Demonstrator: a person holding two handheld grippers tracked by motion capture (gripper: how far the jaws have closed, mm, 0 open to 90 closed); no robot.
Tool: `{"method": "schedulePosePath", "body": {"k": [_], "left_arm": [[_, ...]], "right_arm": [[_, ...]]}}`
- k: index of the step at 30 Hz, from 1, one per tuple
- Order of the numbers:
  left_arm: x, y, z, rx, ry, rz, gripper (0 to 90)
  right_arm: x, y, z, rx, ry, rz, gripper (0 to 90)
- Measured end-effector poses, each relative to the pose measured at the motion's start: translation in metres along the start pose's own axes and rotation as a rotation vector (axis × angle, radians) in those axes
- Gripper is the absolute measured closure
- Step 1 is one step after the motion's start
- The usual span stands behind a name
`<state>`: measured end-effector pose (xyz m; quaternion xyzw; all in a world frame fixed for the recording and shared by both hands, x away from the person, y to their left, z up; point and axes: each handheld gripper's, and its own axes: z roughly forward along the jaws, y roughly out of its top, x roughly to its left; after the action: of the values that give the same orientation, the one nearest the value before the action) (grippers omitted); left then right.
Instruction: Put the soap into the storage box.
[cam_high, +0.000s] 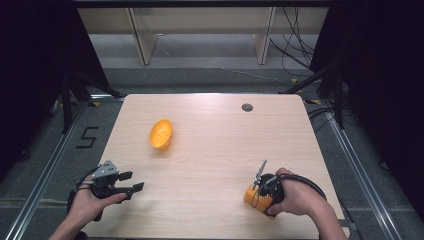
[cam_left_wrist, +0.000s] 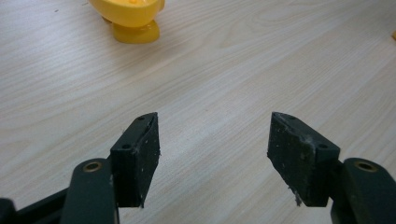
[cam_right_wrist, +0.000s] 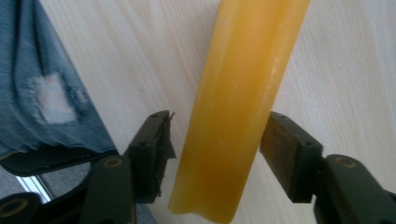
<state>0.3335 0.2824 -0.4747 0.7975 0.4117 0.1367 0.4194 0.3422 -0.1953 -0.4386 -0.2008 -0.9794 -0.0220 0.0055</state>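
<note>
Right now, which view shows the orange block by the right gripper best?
The right gripper view: the orange block lies close up between the open jaws. The high view shows it small, partly behind the right gripper.

My work surface is a light wood-grain table (cam_high: 215, 150) with rounded corners and a small dark round grommet (cam_high: 247, 107) near its far edge. An orange perforated bowl-shaped piece (cam_high: 161, 134) lies on it left of centre. An orange block (cam_high: 256, 198) rests near the front right edge.
</note>
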Motion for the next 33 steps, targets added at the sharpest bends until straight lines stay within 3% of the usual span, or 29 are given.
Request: {"method": "schedulePosePath", "body": {"k": [1, 4, 9, 10, 12, 14, 15, 16, 18, 19, 20, 21, 22, 23, 24, 25, 27, 28, 29, 30, 31, 32, 33], "left_arm": [[0.000, 0.000, 0.000, 0.006, -0.008, -0.001, 33.6], [-0.001, 0.000, 0.000, -0.006, 0.001, -0.003, 33.6], [-0.004, 0.001, 0.000, -0.011, -0.013, 0.010, 33.3], [-0.006, 0.002, 0.000, -0.007, -0.024, 0.038, 32.7], [-0.008, 0.003, 0.000, -0.009, -0.029, 0.049, 32.5], [-0.013, 0.004, 0.003, -0.007, -0.036, 0.058, 31.9], [-0.013, 0.004, 0.003, -0.007, -0.036, 0.058, 31.9], [-0.013, 0.005, 0.003, -0.007, -0.045, 0.097, 31.9], [-0.020, 0.007, 0.005, -0.016, -0.063, 0.094, 32.3], [-0.024, 0.009, 0.005, -0.023, -0.079, 0.110, 32.3], [-0.032, 0.014, 0.007, -0.047, -0.130, 0.154, 33.7], [-0.032, 0.014, 0.007, -0.047, -0.130, 0.154, 33.7], [-0.043, 0.020, 0.009, -0.052, -0.182, 0.167, 33.6], [-0.049, 0.023, 0.009, -0.067, -0.201, 0.184, 33.4], [-0.049, 0.023, 0.009, -0.067, -0.201, 0.184, 33.5], [-0.060, 0.032, 0.011, -0.075, -0.246, 0.243, 33.6], [-0.065, 0.036, 0.012, -0.080, -0.264, 0.264, 33.5], [-0.078, 0.044, 0.016, -0.093, -0.297, 0.296, 32.8], [-0.078, 0.044, 0.016, -0.093, -0.297, 0.296, 31.8], [-0.085, 0.047, 0.019, -0.098, -0.319, 0.303, 31.8], [-0.093, 0.052, 0.024, -0.107, -0.339, 0.330, 30.8], [-0.103, 0.057, 0.030, -0.110, -0.370, 0.377, 28.5], [-0.103, 0.057, 0.030, -0.110, -0.370, 0.377, 27.9]], "right_arm": [[0.000, 0.000, 0.002, 0.013, -0.005, 0.006, 50.5], [0.001, 0.000, 0.004, 0.008, -0.007, 0.002, 54.0], [0.002, -0.001, 0.003, 0.004, -0.021, -0.051, 60.1], [-0.001, -0.003, 0.002, -0.012, -0.022, -0.137, 61.8], [-0.003, -0.004, 0.002, -0.017, -0.004, -0.154, 61.8], [-0.007, -0.002, 0.000, 0.000, 0.000, -0.212, 61.9], [-0.007, -0.002, 0.000, 0.000, 0.000, -0.212, 61.9], [-0.006, -0.001, -0.002, 0.018, -0.002, -0.201, 62.0], [-0.006, 0.001, -0.006, 0.042, -0.015, -0.195, 62.0], [-0.007, 0.002, -0.009, 0.043, -0.011, -0.207, 62.0], [-0.009, 0.007, -0.014, 0.030, -0.008, -0.248, 62.0], [-0.009, 0.007, -0.014, 0.030, -0.008, -0.248, 62.0], [-0.007, 0.011, -0.020, 0.023, 0.002, -0.232, 62.0], [-0.007, 0.015, -0.022, 0.009, 0.006, -0.273, 62.0], [-0.005, 0.018, -0.025, -0.005, 0.004, -0.257, 62.0], [-0.006, 0.023, -0.027, -0.027, 0.006, -0.313, 62.0], [-0.004, 0.027, -0.030, -0.031, 0.013, -0.295, 62.0], [-0.003, 0.037, -0.034, -0.056, 0.027, -0.354, 62.0], [-0.003, 0.037, -0.034, -0.056, 0.027, -0.354, 62.0], [0.001, 0.041, -0.037, -0.038, 0.034, -0.303, 62.0], [0.000, 0.047, -0.038, -0.052, 0.044, -0.352, 62.0], [0.004, 0.057, -0.041, -0.042, 0.038, -0.358, 62.0], [0.004, 0.057, -0.041, -0.042, 0.038, -0.358, 62.0]]}}
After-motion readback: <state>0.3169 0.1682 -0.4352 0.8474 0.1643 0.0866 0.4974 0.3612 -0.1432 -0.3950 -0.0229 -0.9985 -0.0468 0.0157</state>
